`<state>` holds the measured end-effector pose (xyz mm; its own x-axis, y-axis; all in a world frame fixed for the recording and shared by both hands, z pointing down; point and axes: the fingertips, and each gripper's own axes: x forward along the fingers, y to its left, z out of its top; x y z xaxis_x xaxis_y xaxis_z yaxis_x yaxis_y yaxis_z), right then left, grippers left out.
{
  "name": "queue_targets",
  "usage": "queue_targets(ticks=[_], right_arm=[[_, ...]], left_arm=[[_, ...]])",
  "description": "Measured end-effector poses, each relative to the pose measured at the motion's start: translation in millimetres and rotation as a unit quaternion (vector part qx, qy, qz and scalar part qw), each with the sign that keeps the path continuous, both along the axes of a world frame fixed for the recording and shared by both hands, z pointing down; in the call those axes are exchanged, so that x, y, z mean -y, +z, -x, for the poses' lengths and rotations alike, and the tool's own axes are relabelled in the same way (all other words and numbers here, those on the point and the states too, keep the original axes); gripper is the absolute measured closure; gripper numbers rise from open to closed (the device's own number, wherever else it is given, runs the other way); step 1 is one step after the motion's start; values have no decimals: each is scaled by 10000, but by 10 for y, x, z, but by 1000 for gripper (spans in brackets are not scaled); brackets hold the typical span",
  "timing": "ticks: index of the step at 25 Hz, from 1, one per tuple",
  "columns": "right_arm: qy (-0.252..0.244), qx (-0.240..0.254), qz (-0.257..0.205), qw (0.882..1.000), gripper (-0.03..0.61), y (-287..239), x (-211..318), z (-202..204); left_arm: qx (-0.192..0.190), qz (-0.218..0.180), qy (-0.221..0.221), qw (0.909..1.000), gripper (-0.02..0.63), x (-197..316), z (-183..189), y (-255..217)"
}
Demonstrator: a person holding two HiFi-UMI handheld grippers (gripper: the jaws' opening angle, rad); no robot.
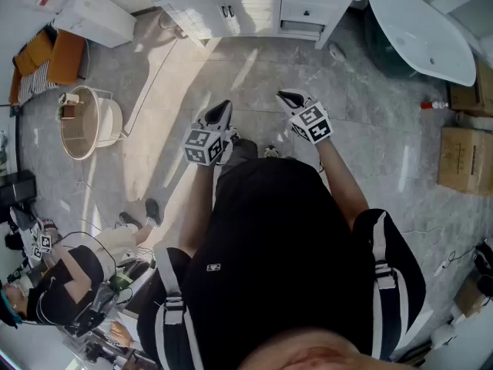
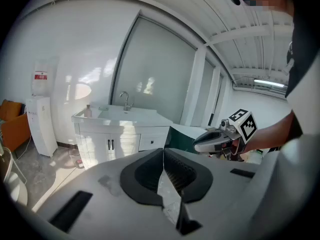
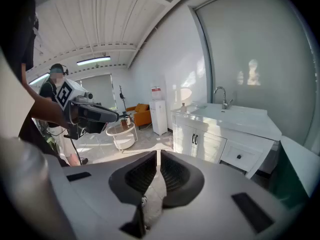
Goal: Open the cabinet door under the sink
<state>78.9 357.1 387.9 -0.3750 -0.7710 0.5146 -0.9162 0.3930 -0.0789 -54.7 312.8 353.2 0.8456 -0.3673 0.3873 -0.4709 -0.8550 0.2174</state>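
The white sink cabinet [image 1: 254,10] stands against the far wall, its two doors [image 1: 223,15] closed, with paired black handles [image 2: 110,144]. A faucet [image 2: 125,100] rises over the basin. I stand a few steps back on the grey floor. My left gripper [image 1: 222,111] and right gripper [image 1: 290,97] are held out side by side at waist height, both aimed toward the cabinet and well short of it. Both are shut with nothing between the jaws. The left gripper [image 2: 163,151] sees the right gripper [image 2: 199,144] beside it; the right gripper [image 3: 157,154] sees the doors [image 3: 197,141].
A white bathtub [image 1: 420,29] lies right of the cabinet, with cardboard boxes [image 1: 462,156] along the right wall. A round white side table [image 1: 88,122], an orange sofa [image 1: 46,60] and a water dispenser [image 1: 92,14] stand at the left. Another person [image 1: 62,284] is at the lower left.
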Motion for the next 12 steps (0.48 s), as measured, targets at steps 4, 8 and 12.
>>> queue_targets(ticks=[4,8,12], right_arm=[[26,-13,24,10000,500,36,-5,-23],[10,-41,71,10000,500,51,-10,-15],[43,-74,94,9999,500,69,19,-1]], left_arm=[[6,0,19,10000,598,20,-8,1],[-12,4,3,10000,598,47,13,-10],[-50,57,-27,10000,598,99,57,14]])
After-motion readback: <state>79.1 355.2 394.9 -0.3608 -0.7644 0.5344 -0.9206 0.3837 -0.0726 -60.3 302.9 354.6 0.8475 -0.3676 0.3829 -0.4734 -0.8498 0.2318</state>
